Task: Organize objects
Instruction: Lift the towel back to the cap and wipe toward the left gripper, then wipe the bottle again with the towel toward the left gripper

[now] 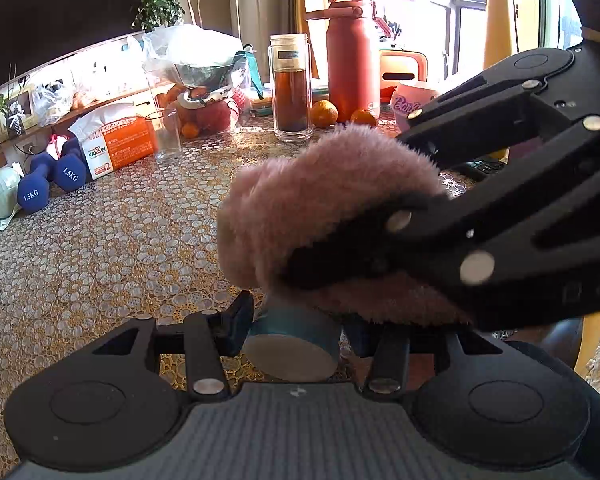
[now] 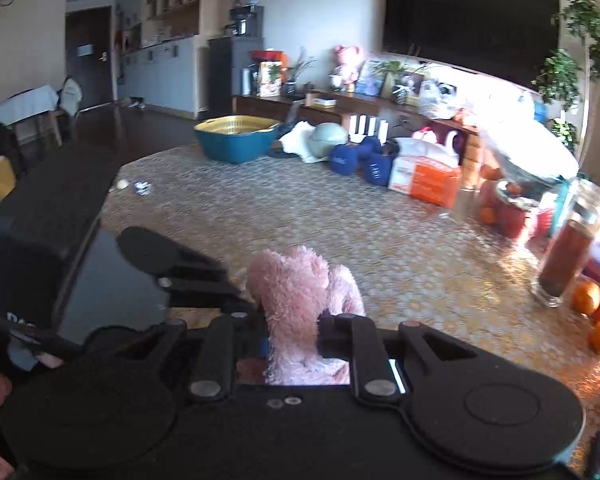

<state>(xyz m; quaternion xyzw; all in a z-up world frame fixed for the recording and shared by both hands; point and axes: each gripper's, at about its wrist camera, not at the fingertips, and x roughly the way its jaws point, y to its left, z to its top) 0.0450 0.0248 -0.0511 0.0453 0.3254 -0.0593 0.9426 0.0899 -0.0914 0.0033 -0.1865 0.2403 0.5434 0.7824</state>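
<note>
My right gripper [image 2: 292,328] is shut on a fluffy pink cover [image 2: 300,300], held above the table. In the left wrist view the right gripper [image 1: 364,208] comes in from the right, clamping the same pink cover [image 1: 320,200]. My left gripper [image 1: 296,328] is shut on a round teal cylinder with a pale flat end [image 1: 292,352], right under the pink cover. Whether cover and cylinder touch is hidden. The left gripper also shows at the left in the right wrist view [image 2: 220,280].
The lace-patterned table [image 1: 100,248] carries a glass tea bottle [image 1: 291,88], a red flask [image 1: 352,60], oranges [image 1: 324,114], an empty glass [image 1: 167,134], an orange box [image 1: 116,144], blue dumbbells [image 1: 52,184] and a teal basket [image 2: 236,136].
</note>
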